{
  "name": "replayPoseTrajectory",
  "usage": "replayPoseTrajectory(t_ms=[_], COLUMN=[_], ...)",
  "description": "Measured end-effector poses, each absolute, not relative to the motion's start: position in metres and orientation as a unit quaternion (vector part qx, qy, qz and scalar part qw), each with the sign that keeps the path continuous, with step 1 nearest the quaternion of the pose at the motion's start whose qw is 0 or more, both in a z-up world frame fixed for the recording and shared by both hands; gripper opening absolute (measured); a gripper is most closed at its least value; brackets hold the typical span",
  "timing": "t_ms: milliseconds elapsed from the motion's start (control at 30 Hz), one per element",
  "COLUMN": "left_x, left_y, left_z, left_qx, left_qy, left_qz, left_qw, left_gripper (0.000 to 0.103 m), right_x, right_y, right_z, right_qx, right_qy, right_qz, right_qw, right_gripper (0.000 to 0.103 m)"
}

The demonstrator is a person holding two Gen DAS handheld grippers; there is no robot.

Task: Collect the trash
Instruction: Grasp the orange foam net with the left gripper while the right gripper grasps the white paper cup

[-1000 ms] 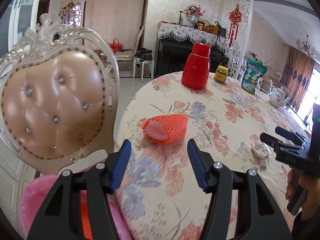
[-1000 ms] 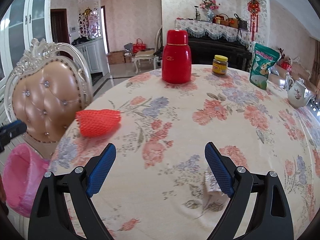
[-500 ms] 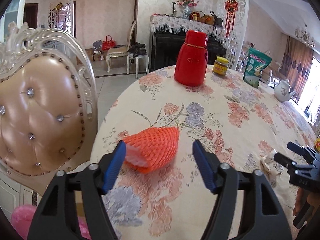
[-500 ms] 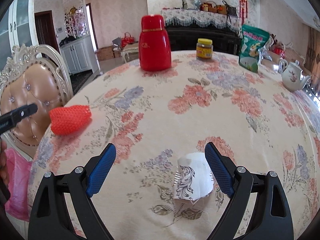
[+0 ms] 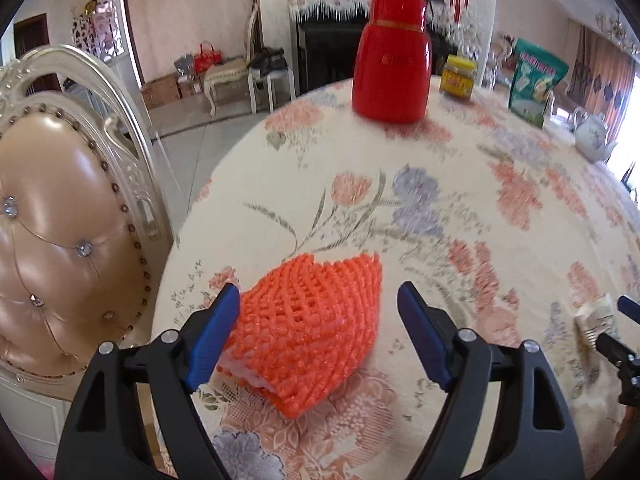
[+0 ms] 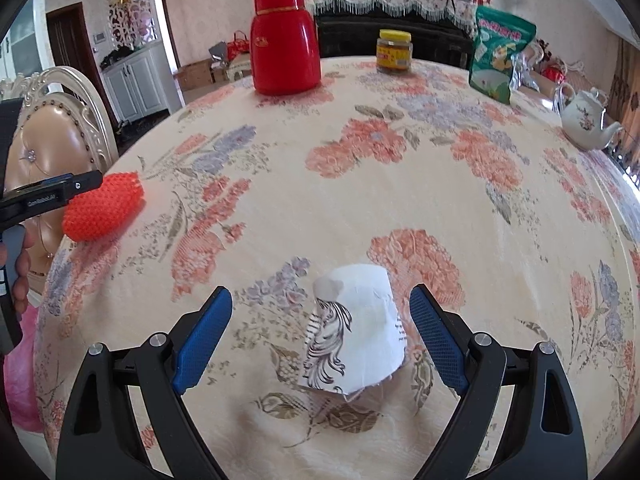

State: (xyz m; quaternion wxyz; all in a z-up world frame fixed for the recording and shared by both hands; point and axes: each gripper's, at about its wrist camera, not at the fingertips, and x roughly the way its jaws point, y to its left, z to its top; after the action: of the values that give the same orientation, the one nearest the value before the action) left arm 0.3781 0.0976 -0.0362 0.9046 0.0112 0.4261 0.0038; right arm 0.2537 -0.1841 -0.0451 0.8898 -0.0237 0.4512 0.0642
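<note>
1. Left claw spread wide around orange foam net near desk edge.
2. Right claw spread wide around crumpled paper, not clamped.

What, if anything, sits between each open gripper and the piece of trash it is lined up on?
Nothing visible. The orange foam net lies directly between the left gripper fingers, and the crumpled paper lies between the right gripper fingers; both sit alone on the tablecloth.
</note>
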Motion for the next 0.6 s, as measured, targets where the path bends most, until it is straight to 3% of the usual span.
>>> replayPoseTrajectory(t_ms=[67, 333, 500, 600], left_x=[0.382, 0.386, 0.382, 0.377], left_y=[0.100, 0.105, 0.100, 0.098], left_z=[-0.045, -0.067, -0.068, -0.063], left_qx=[0.014, 0.045, 0.065, 0.062], left_qy=[0.439, 0.476, 0.483, 0.482], left_qz=[0.012, 0.031, 0.040, 0.031], left_qw=[0.898, 0.878, 0.872, 0.874], left_gripper=[0.082, 0.081, 0.065, 0.052], right_x=[0.254, 0.258, 0.259, 0.260], right_y=[-0.185, -0.194, -0.197, -0.196], right_z=[-0.049, -0.058, -0.062, -0.065], right_qx=[-0.025, -0.032, -0.040, -0.045], right_qy=[0.458, 0.473, 0.482, 0.489], right_qz=[0.062, 0.041, 0.032, 0.029], right_qw=[0.886, 0.880, 0.875, 0.870], right_gripper=[0.085, 0.085, 0.074, 0.062])
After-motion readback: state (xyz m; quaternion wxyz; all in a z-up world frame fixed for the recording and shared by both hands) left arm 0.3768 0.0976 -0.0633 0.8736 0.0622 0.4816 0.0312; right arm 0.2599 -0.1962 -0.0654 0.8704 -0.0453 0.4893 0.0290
